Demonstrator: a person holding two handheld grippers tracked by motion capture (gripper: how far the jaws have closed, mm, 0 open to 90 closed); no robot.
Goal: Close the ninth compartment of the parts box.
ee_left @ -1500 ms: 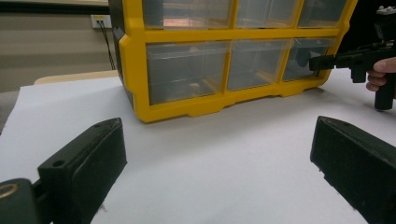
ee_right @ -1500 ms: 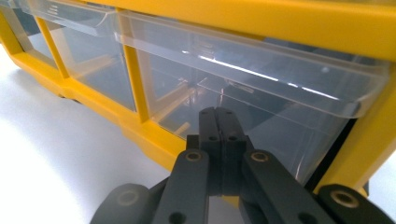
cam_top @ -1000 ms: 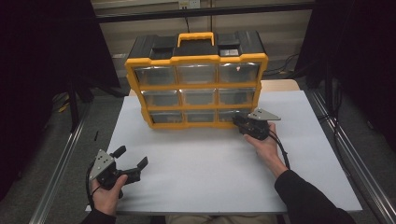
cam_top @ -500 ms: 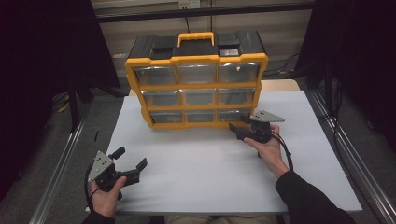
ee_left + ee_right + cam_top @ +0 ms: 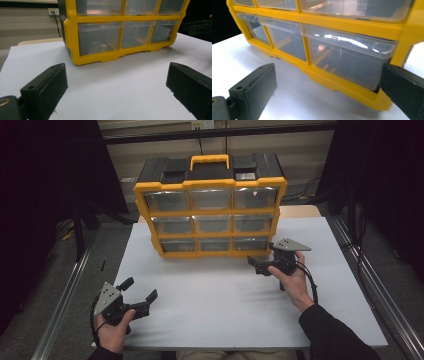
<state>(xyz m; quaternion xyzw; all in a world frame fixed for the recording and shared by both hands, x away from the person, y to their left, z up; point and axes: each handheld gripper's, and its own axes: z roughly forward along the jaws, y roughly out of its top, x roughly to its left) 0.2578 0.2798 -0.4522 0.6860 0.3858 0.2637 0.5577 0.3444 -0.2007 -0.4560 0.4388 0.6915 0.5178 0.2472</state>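
Right claw (image 5: 261,264): jaws have just been opening and stand wide, nothing between them; I hold it just off the bottom-right drawer (image 5: 347,62) of the yellow organizer (image 5: 210,182).
Left claw (image 5: 137,290): spread open and empty, at the near left of the white surface (image 5: 220,305), well apart from the cabinet.
Organizer: upright at the far middle of the surface, nine clear drawers, all looking pushed in.
Risk, drawer: the right jaw tip sits very near the yellow frame post; if I close here I judge it could catch the frame rather than the drawer lip.
Risk, cabinet: a hard pull with one claw may drag or tip the whole box toward me, since nothing braces it.
Risk, cable: the right cable (image 5: 312,285) trails by my wrist and could snag.
Edges: the surface's right edge lies close beside my right forearm.
Open room: the broad bare middle between both claws.
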